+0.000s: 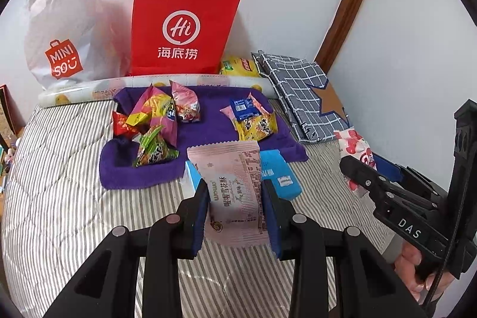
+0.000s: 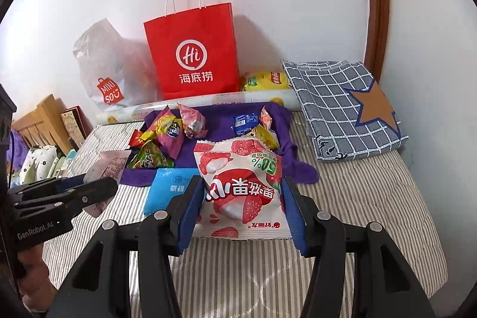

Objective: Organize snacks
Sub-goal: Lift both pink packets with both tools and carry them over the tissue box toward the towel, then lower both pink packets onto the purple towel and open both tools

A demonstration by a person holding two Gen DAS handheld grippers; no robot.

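My left gripper is shut on a pale pink snack packet, held above the striped bed. My right gripper is shut on a white packet with red lychee pictures, its blue pads pressing both sides. A purple cloth lies ahead with several small snack packets: a left pile and a right pile. A light blue packet lies on the bed under the held packets. In the left wrist view the right gripper shows at the right with its packet.
A red paper bag and a white plastic bag stand against the wall. A yellow packet lies beside the red bag. A folded checked cloth with a star lies at the right. A roll of printed film lies behind the purple cloth.
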